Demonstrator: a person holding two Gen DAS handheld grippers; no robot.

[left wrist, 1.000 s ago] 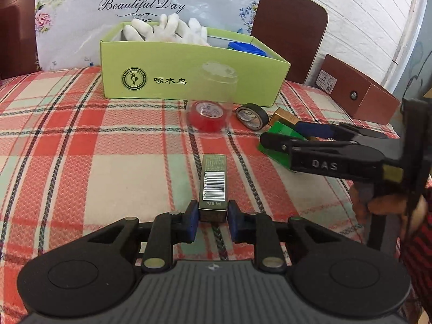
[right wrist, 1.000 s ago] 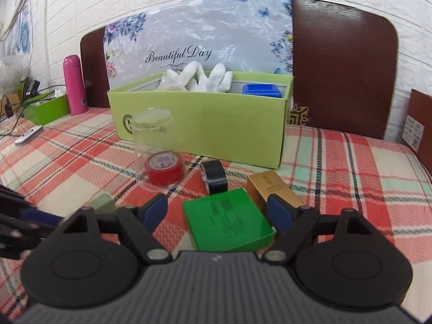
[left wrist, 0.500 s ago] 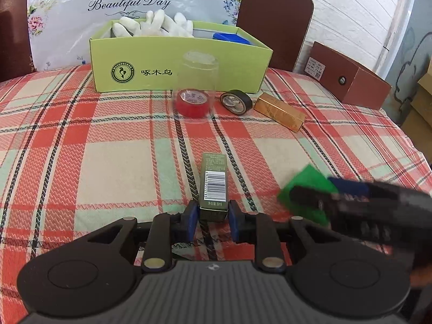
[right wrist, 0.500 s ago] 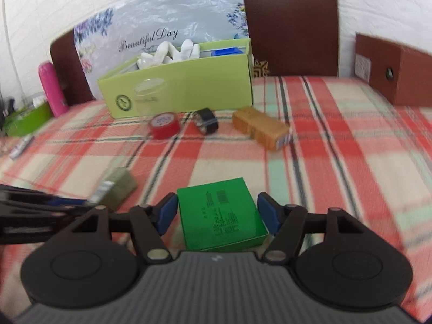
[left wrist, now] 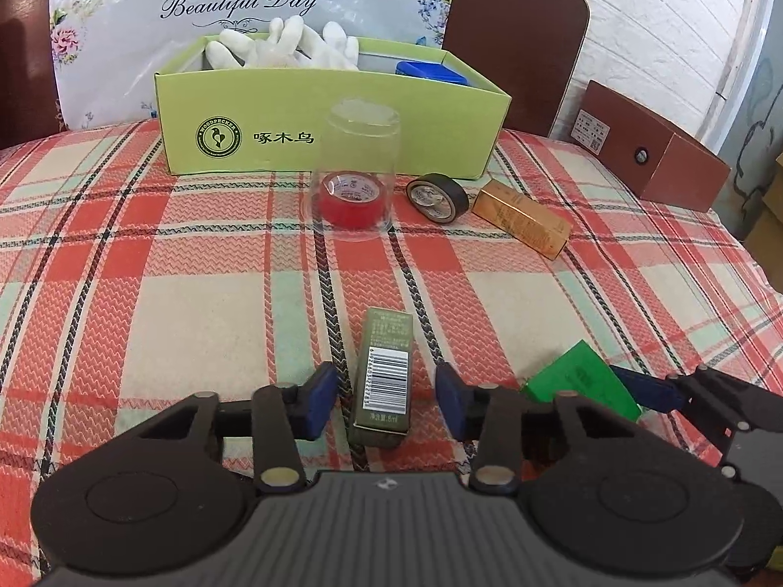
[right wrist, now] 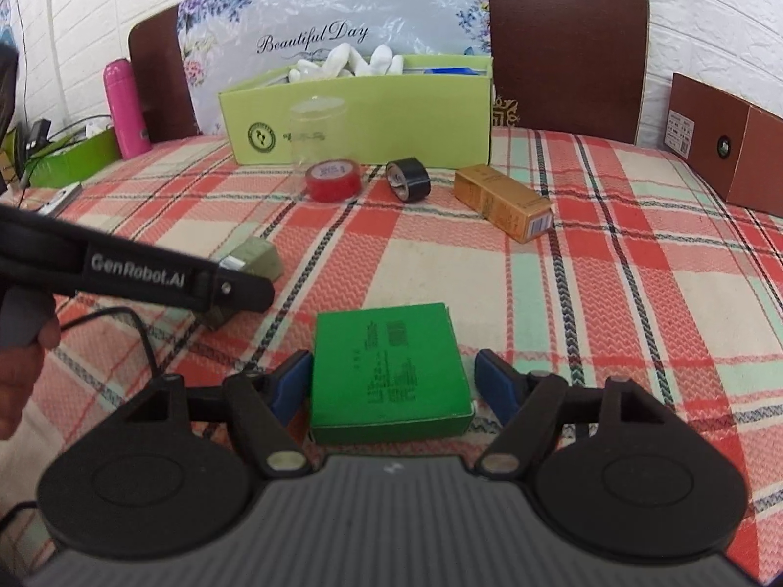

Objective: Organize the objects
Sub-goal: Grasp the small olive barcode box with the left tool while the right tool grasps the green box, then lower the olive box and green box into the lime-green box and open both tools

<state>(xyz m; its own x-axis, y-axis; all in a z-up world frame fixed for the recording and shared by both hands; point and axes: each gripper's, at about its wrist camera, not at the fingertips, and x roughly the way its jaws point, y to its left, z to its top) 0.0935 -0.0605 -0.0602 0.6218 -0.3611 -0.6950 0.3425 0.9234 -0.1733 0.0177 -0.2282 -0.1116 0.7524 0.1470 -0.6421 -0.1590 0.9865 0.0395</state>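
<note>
The left gripper (left wrist: 386,398) sits low at the bottom centre of its own view, level with the checked tablecloth (left wrist: 195,323) and pointing toward the far box. Its jaws stand apart, with a gap on each side of the olive carton (left wrist: 384,381), which lies flat on the cloth between the blue pads (left wrist: 318,398), barcode up; nothing is gripped. In the right wrist view this gripper enters from the left edge as a dark bar, held by a hand (right wrist: 22,372) at lower left.

The right gripper (right wrist: 394,386) is posed the same way, low at bottom centre. Its jaws are spread around the green box (right wrist: 389,372), which rests on the cloth; the left pad is just beside the box edge and the right pad stands clear, so it has no hold.

Counted: two tape rolls, one red tape roll (left wrist: 350,200) under an upturned clear cup (left wrist: 357,166) and one black tape roll (left wrist: 435,198) beside it; one gold carton (left wrist: 521,217) to their right; one lime-green storage box (left wrist: 333,122) in the upper centre holding white gloves (left wrist: 288,49) and a blue item (left wrist: 430,73). One brown box (left wrist: 656,156) sits at the right edge, and one pink flask (right wrist: 126,107) at upper left of the right view.
</note>
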